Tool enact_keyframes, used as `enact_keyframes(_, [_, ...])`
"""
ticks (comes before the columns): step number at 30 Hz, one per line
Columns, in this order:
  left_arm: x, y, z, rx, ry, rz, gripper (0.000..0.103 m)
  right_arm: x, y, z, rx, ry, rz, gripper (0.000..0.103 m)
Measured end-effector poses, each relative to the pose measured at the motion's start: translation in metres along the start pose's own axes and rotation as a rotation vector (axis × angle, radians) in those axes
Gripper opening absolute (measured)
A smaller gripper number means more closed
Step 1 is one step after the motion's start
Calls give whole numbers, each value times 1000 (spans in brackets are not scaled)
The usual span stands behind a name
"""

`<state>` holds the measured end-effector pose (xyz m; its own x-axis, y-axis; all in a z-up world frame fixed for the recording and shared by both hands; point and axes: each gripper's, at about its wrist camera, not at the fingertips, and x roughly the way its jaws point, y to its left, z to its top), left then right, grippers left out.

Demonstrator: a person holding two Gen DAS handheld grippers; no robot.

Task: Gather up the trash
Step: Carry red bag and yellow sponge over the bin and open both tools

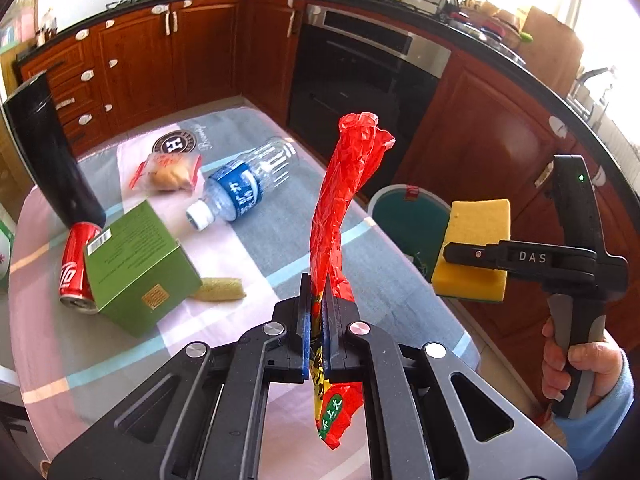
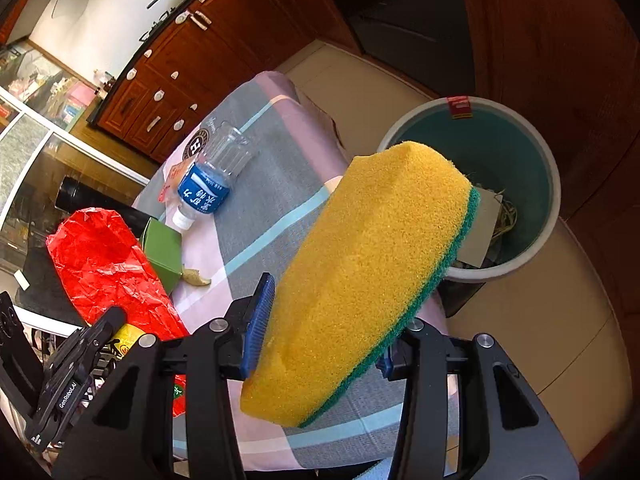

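Over at nine o'clock on the counter (image 1: 256, 248), under its striped cloth, a red soda can (image 1: 74, 270) lies against a green box (image 1: 140, 268), with a tall black cylinder (image 1: 48, 152) leaning behind them. A scrap of corn cob (image 1: 220, 290) sits just beside the box. Further back, toward eleven o'clock, a wrapped snack (image 1: 172, 172) and an empty water bottle (image 1: 244, 188) lie on their sides, not yet gathered.

At the middle, the left gripper (image 1: 319, 312) is clenched on a red wrapper (image 1: 340, 200), crinkled and twisted into a strip that stands up stiffly from the pads, its printed yellow-and-green end hanging below. Pinched low like that, it looks unlikely to slip out.

Toward three o'clock, the right gripper (image 2: 320, 340), held by a hand (image 1: 572, 368) in a blue sleeve, grasps a sponge (image 2: 360, 280): yellow foam with a green scouring face, squeezed across its thickness. It hangs off the counter's edge near the trash bin (image 2: 552, 184), whose teal inside already holds some cardboard and scraps, so I judge both pieces are bound there.
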<state>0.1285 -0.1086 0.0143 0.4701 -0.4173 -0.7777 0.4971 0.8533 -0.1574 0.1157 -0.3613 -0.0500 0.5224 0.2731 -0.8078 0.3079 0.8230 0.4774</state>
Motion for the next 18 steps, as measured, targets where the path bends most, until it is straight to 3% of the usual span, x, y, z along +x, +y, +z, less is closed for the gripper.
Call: enact_keyframes(18, [74, -125, 81, 136, 11, -107, 4, -39, -119, 42, 179, -85, -35, 42])
